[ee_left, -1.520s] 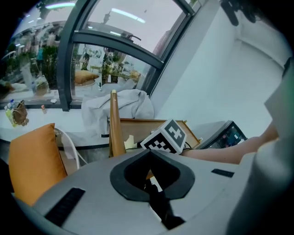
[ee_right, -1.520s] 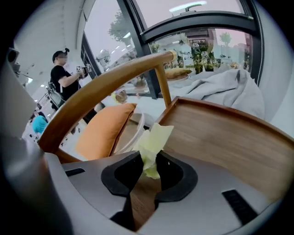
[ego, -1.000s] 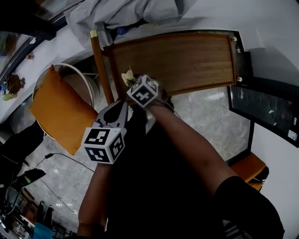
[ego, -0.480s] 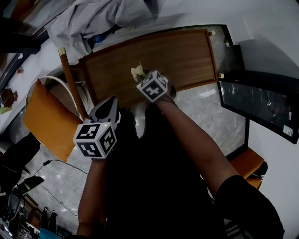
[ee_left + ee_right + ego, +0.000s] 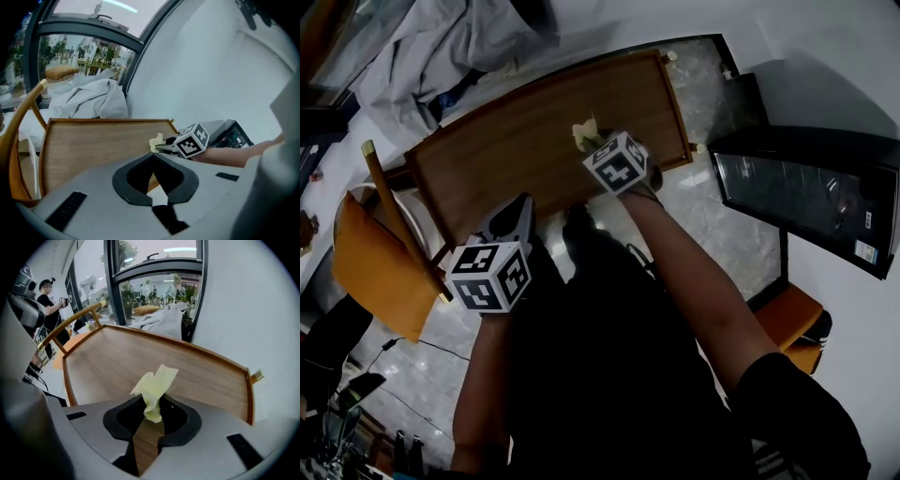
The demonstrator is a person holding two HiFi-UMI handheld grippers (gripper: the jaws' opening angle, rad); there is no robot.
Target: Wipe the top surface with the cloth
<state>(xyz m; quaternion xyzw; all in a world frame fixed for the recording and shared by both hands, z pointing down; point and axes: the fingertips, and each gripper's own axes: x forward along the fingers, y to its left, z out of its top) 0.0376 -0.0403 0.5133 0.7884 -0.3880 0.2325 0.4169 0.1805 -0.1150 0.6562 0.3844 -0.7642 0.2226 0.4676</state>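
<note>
The wooden top (image 5: pixel 516 141) has a raised rim and fills the middle of the head view. My right gripper (image 5: pixel 596 148) hovers over its right half, shut on a crumpled pale yellow cloth (image 5: pixel 584 133). In the right gripper view the cloth (image 5: pixel 154 386) sticks up from between the shut jaws of the right gripper (image 5: pixel 153 405), with the wooden top (image 5: pixel 140 362) spread out beyond. My left gripper (image 5: pixel 518 208) stays at the near edge, shut with nothing in it. From the left gripper (image 5: pixel 153 158) I see the cloth (image 5: pixel 156 141) over the wooden top (image 5: pixel 93 140).
A heap of grey fabric (image 5: pixel 441 47) lies behind the top. An orange-cushioned wooden chair (image 5: pixel 375 262) stands at the left. A black screen (image 5: pixel 806 202) stands close at the right. A person (image 5: pixel 47 298) stands far off in the right gripper view.
My right gripper has carried the cloth from the left end of the wooden top towards its right half. The left gripper has kept by the near edge.
</note>
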